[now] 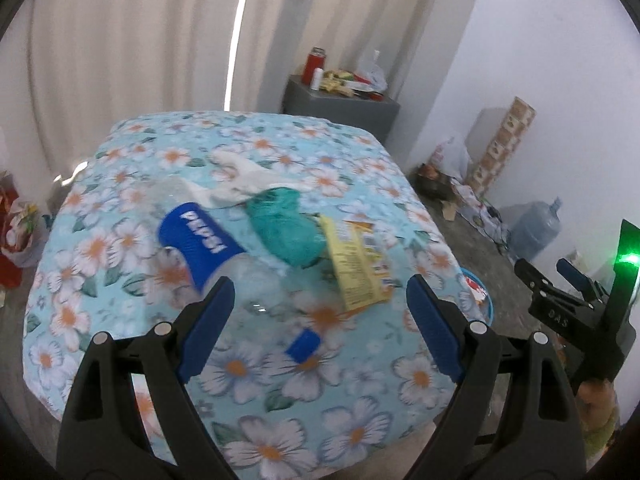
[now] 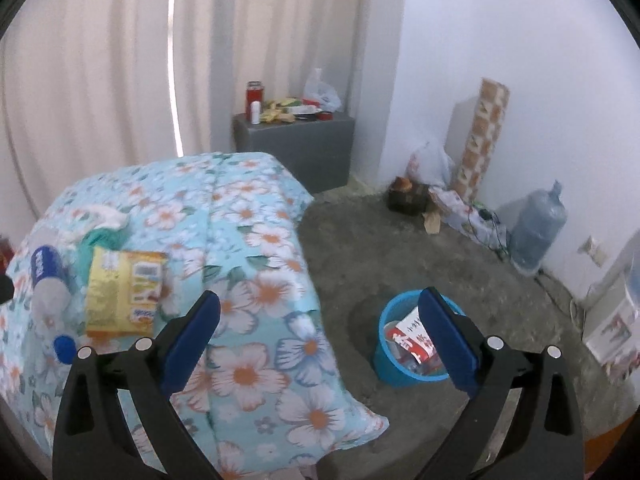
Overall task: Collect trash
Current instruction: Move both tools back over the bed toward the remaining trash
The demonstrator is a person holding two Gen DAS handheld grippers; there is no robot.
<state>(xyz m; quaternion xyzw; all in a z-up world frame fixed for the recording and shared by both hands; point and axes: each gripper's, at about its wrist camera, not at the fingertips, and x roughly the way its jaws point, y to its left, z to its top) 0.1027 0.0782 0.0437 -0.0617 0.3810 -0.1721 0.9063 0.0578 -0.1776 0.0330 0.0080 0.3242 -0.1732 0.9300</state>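
A clear Pepsi bottle [image 1: 224, 264] with a blue label and blue cap lies on the flowered bedspread [image 1: 280, 420]. Beside it lie a teal crumpled cloth [image 1: 288, 228], a yellow snack wrapper [image 1: 358, 264] and white tissue [image 1: 244, 180]. My left gripper [image 1: 320, 320] is open, hovering just above the bottle's cap end. My right gripper [image 2: 320, 340] is open and empty, over the bed's edge and the floor. A blue trash bin [image 2: 408, 364] with red-and-white wrappers inside stands on the floor by the bed. The bottle [image 2: 50, 284] and wrapper [image 2: 124, 292] also show in the right wrist view.
A grey cabinet [image 2: 296, 148] with jars and bags stands behind the bed near the curtain. A big water jug [image 2: 538, 228], bags and boxes line the right wall. The floor [image 2: 400, 248] is bare concrete.
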